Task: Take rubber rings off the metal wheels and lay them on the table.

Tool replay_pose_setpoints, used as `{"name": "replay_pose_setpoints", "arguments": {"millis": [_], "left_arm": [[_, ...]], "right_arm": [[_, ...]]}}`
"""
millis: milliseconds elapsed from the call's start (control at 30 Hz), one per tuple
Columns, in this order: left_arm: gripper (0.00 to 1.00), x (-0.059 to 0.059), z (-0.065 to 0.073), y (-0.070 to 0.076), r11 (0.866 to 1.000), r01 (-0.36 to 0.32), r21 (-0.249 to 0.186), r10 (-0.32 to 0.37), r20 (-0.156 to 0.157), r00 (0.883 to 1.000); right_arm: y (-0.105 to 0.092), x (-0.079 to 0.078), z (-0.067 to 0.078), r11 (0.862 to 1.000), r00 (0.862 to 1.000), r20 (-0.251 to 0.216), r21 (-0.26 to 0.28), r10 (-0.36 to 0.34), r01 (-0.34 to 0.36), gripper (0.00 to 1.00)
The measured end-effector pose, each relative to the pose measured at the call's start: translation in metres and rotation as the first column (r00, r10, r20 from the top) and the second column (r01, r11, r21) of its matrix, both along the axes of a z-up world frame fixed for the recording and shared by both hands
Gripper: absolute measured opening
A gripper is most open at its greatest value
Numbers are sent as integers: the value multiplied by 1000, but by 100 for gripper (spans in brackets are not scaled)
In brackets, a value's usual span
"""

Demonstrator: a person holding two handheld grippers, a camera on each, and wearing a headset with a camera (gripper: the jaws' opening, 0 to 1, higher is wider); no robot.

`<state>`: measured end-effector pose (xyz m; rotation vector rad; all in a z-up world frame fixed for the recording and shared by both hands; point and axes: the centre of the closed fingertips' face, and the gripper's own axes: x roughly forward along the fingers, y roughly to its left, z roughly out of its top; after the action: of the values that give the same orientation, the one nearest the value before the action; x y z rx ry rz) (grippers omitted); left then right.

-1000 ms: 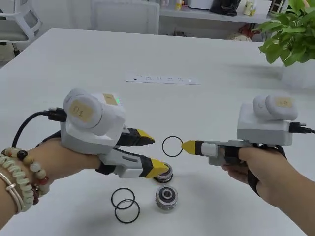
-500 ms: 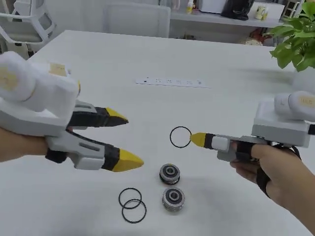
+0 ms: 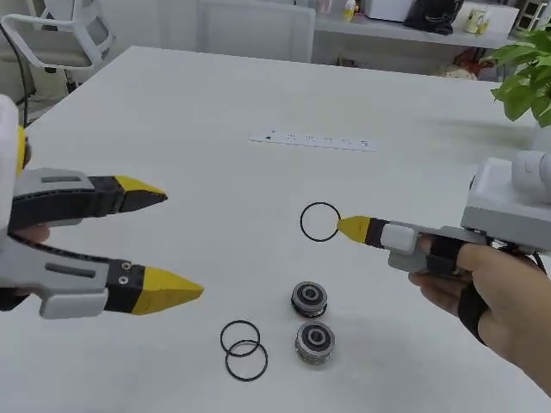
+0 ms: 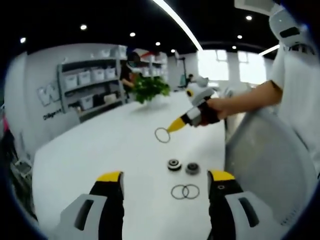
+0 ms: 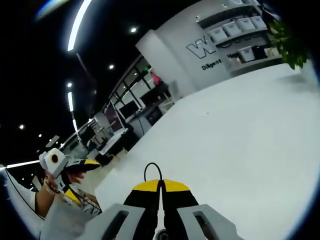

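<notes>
Holding the right gripper (image 3: 344, 228) level above the bench (image 3: 198, 95), I have its fingers clenched on a ring (image 3: 301, 222). The ring hangs in the air off the yellow tips, its loop standing out beyond them toward the left. The hand wraps the handle from behind, and the forearm comes in from the lower right. In the right gripper view the two fingers meet with no gap, and the ring's arc rises just past them.

My left gripper (image 3: 179, 245) is raised at the left edge and points right. Its fingers are released, spread wide, with nothing between them.

Two wheels (image 3: 308, 298) sit close together on the bench, below the held ring and between the grippers. Two loose rings (image 3: 239, 335) lie flat just left of the wheels, overlapping each other.
</notes>
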<state>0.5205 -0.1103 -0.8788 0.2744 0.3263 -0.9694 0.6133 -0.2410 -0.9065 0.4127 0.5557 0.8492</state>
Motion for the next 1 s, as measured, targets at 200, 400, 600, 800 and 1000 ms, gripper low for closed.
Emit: {"name": "replay_pose_setpoints", "arguments": {"millis": [200,400,600,800,1000], "left_arm": [[69,-12,-16,23,998,-66,1,66,-38,997],[69,-16,-24,34,993,-117,-23,115,-62,991],[71,-20,-35,31,991,-134,-27,131,-84,988],[71,-25,-43,23,991,-128,-33,123,-112,986],[72,-29,-53,17,993,-117,-24,113,-135,984]], "right_arm": [[15,-11,-2,998,998,-14,7,60,-60,0],[31,-28,-16,988,987,-55,-27,149,-151,0],[46,-48,-33,965,964,-102,-71,244,-251,0],[51,-65,-61,933,937,-173,-144,305,-330,0],[53,-76,-80,895,916,-199,-218,350,-389,0]]}}
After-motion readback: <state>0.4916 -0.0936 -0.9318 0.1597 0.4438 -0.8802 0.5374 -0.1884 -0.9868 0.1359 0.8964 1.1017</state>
